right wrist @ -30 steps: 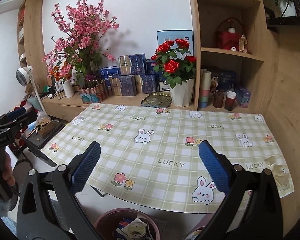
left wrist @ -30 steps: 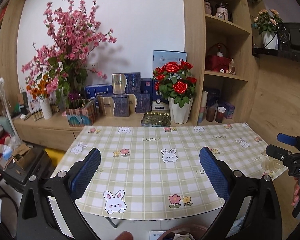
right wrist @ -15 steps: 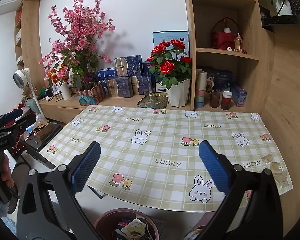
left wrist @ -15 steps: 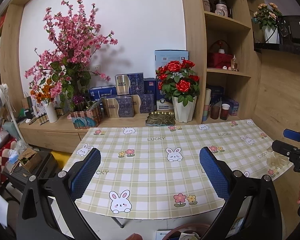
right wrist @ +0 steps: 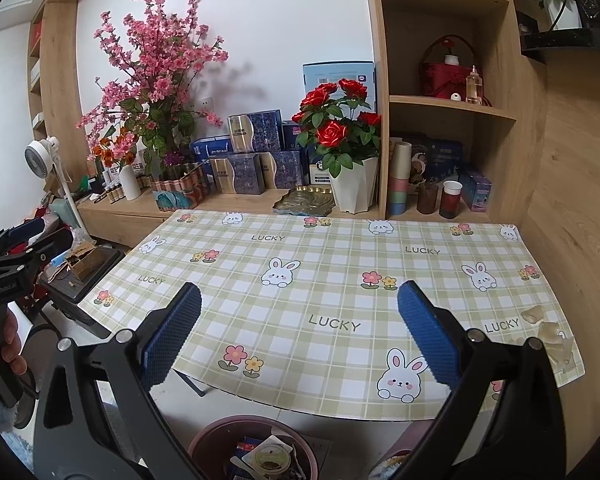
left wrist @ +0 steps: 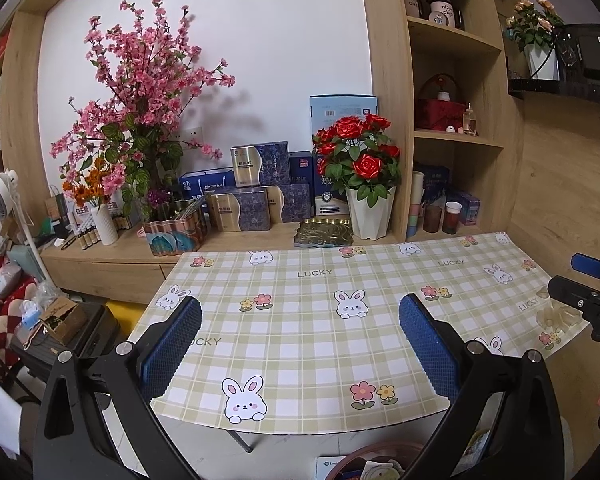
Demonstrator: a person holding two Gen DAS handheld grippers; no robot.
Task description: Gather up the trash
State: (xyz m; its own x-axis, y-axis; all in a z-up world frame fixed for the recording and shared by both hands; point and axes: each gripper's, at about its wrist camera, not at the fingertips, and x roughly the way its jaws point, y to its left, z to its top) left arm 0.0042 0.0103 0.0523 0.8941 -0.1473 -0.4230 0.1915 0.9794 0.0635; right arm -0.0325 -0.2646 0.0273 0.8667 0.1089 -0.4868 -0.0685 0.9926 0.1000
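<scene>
Crumpled clear plastic scraps [right wrist: 548,334] lie at the right front corner of the checked tablecloth [right wrist: 300,280]; they also show in the left wrist view [left wrist: 558,314]. A pink trash bin [right wrist: 256,450] with wrappers inside stands on the floor below the table's front edge; its rim shows in the left wrist view [left wrist: 380,458]. My left gripper [left wrist: 300,348] is open and empty, held before the table. My right gripper [right wrist: 300,340] is open and empty above the bin. Each gripper shows at the edge of the other's view.
A sideboard behind the table carries a pink blossom plant [left wrist: 140,120], blue boxes [left wrist: 260,184], a red rose pot [left wrist: 360,168] and a green tray [left wrist: 324,234]. Shelves with cups stand at the right. A black case [right wrist: 80,272] and clutter lie left of the table.
Both grippers have pulled back and risen slightly, so the table looks smaller and farther. Both stay open and empty.
</scene>
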